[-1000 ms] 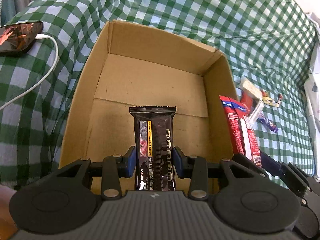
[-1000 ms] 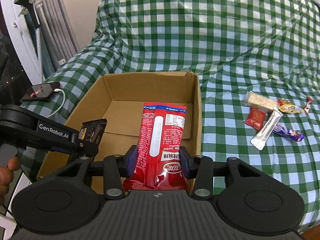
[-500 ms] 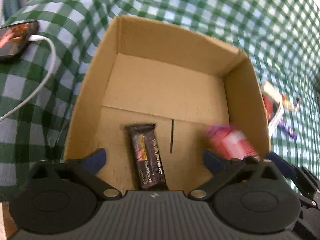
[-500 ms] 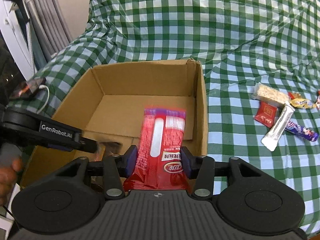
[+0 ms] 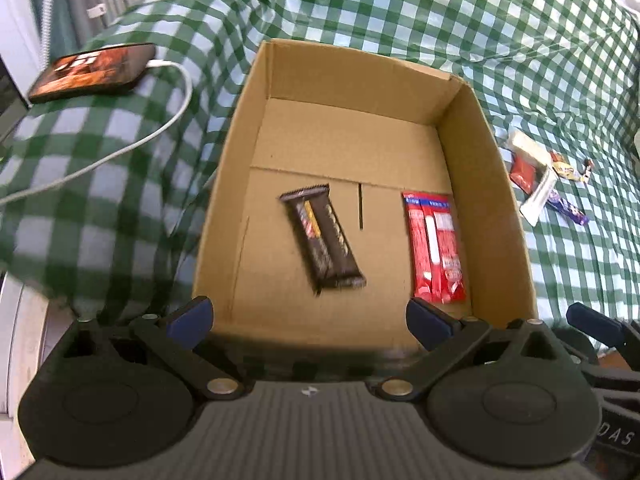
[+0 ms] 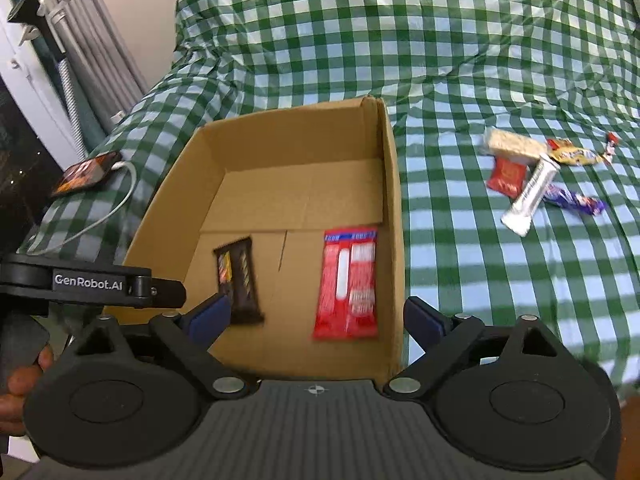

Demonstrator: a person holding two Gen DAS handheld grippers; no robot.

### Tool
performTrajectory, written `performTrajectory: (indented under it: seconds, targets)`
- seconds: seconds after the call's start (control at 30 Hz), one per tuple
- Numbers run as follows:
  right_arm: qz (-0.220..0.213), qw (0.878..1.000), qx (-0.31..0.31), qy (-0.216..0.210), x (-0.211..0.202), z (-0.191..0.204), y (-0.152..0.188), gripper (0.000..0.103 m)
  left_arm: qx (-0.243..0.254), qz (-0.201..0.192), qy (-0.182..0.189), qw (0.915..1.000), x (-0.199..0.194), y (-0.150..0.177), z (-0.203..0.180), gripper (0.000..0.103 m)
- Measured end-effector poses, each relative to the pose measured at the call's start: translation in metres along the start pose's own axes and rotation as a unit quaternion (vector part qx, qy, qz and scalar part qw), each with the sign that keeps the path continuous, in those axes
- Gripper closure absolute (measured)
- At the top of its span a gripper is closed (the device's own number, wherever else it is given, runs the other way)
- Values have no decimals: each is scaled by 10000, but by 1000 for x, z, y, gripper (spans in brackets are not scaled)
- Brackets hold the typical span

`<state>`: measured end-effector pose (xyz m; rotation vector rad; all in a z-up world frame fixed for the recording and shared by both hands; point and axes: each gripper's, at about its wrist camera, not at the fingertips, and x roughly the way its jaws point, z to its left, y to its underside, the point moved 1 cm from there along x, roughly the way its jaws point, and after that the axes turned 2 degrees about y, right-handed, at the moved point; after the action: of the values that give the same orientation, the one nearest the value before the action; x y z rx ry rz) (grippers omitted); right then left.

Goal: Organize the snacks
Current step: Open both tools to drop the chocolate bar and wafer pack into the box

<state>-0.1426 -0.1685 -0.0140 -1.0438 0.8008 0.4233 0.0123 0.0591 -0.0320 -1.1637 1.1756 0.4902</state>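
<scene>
Left wrist view shows my left gripper and right gripper both spread empty above the box, where the dark bar and red packet lie flat, so reaching low for the bed's loose snacks could snag its wall

White lettering "GenRobot.AI" reads clearly along the black side of the left hand-held gripper. From the left wrist camera, letters "DAS" show on a black body at the lower right edge. The print on the snack wrappers is too blurred to read.
</scene>
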Motion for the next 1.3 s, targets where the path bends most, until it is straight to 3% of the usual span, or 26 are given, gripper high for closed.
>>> performTrajectory:
  seconds: [0.23,0.6,1.0,1.3]
  targets:
    - [-403,9991,-149,62,-48,13,17,6,-139,-214,-96,9996,-40,46,-10,0]
    - [-961,9952,-194,19,-106,18,39,4,100,-702,-36,9975,-88,79,-30,0]
    - [-1184,9929,-59,-21,-128,16,50,3,33,-922,-50,9957,-108,90,-30,0]
    - [-1071,9943,-12,-12,-123,16,50,3,46,-786,-44,9969,-99,87,-28,0]
